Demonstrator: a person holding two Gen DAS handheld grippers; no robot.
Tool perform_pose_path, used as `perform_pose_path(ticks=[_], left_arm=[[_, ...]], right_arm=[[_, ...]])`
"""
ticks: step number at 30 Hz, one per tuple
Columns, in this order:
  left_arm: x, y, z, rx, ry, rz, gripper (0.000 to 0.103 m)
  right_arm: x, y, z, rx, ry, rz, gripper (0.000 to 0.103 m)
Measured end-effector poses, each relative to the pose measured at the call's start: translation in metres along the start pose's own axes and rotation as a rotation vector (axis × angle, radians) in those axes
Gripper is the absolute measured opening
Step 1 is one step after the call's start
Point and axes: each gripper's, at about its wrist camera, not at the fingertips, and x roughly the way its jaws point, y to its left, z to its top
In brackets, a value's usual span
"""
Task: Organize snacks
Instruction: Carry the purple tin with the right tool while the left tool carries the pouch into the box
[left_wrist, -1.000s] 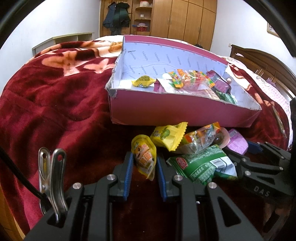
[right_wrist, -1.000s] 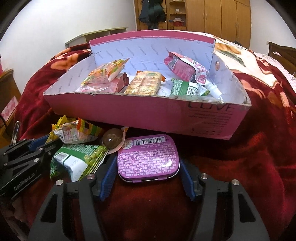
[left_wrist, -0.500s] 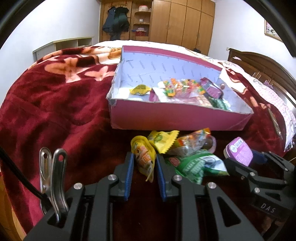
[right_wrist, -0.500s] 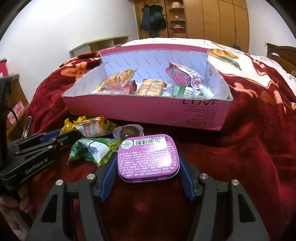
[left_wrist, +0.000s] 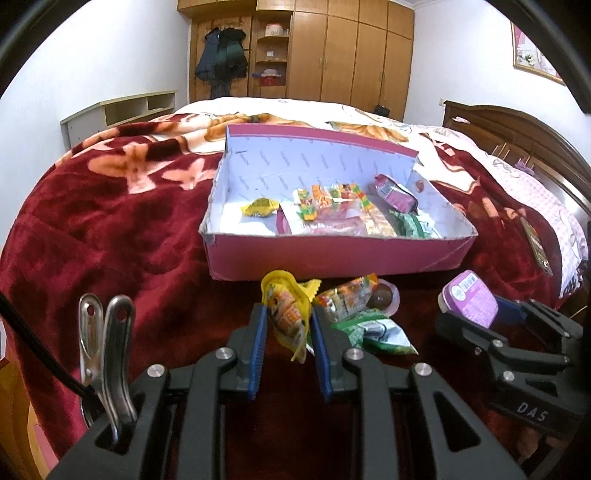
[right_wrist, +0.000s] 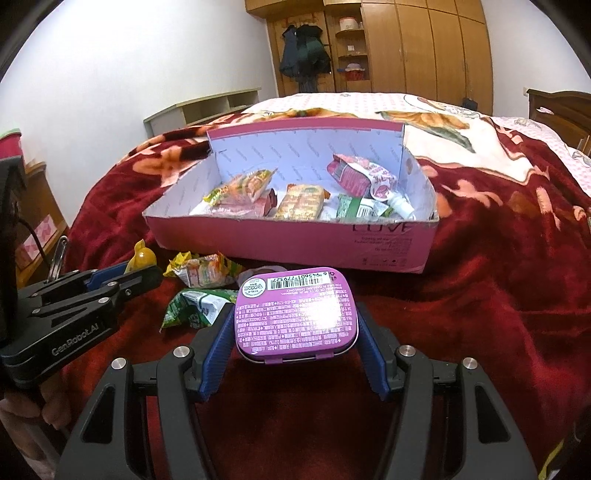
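A pink cardboard box (left_wrist: 332, 260) (right_wrist: 295, 247) with several snack packs inside stands on the red blanket. My left gripper (left_wrist: 287, 314) is shut on a small yellow snack packet (left_wrist: 286, 312), lifted just in front of the box's near wall. My right gripper (right_wrist: 295, 314) is shut on a flat purple tin (right_wrist: 295, 314), barcode side up, held above the blanket; the same tin (left_wrist: 470, 298) shows at the right of the left wrist view. Between the grippers lie a green packet (left_wrist: 373, 328) (right_wrist: 195, 306), an orange-yellow packet (left_wrist: 347, 295) (right_wrist: 203, 271) and a round brown sweet (left_wrist: 382, 295).
The bed's red flowered blanket (left_wrist: 110, 221) spreads left and right of the box. A wooden headboard (left_wrist: 524, 136) stands at the right, wardrobes (left_wrist: 332, 51) at the back. A metal clip (left_wrist: 107, 354) hangs on my left gripper's body.
Both grippers have risen and drawn back from the box with their loads, so the box looks smaller and farther. The loose packets on the blanket have stayed put.
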Motion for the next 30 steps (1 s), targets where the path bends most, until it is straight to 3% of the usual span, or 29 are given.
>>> perform_pose_path(ticks=[18,30], left_arm=[[0.002,-0.008,0.057,0.037,-0.094,0.031,0.025],[0.04,-0.008,0.077,0.023,-0.058,0.05,0.025]], right_arm=[[-0.012,0.002,0.044,-0.047,-0.085,-0.011,0.063],[0.013,-0.011,0.075,-0.01,-0.107,-0.039,0.063]])
